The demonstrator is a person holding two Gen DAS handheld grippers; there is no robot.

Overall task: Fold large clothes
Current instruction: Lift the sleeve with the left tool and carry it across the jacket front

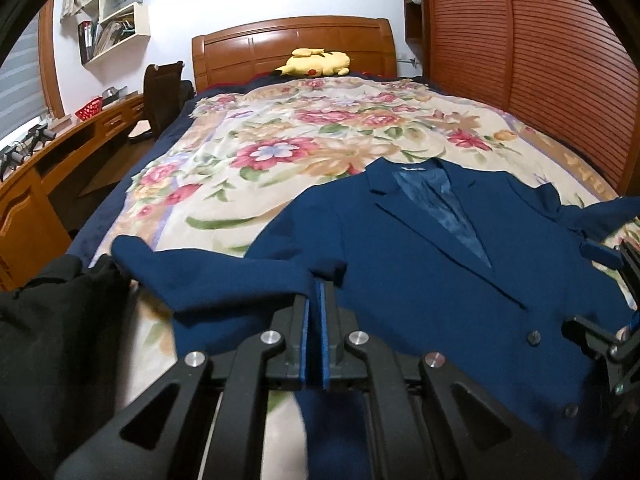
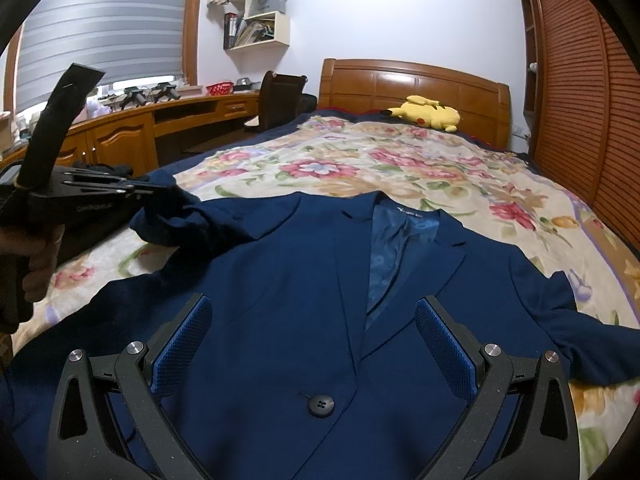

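Looking along the left tongs (image 1: 315, 284) in the left wrist view, the two blue pads stand pressed together, clamped on a fold of the navy sleeve (image 1: 224, 276) of the blue blazer (image 1: 400, 264). The tool points downward and away toward the far headboard (image 1: 294, 46). The sleeve runs out to the left from the pinch, its cuff end lying on the floral bedspread (image 1: 256, 148). The blazer lies face up on the near right part of the bed, lapels open on a shiny blue lining (image 1: 448, 208), two dark buttons visible near its front edge. At the right edge the right tongs (image 1: 616, 292) show only in part. A yellow plush toy (image 1: 316, 64) rests at the far end of the bed.

In the right wrist view, the right tongs (image 2: 312, 344) hang above the blazer's chest with the pads wide apart and nothing between them, pointing down toward the far end of the bed. The blazer (image 2: 280, 280) fills the near middle, its collar far, one black button (image 2: 320, 404) between the fingers near the bottom. At the left, a person's hand (image 2: 38, 264) grips the left tool's handle, and the left tongs (image 2: 160, 190) hold the bunched sleeve (image 2: 180, 216), lifted off the bedspread (image 2: 400, 168). The other sleeve (image 2: 580, 336) lies out to the right. A wooden desk (image 2: 132, 128) runs along the far left wall.
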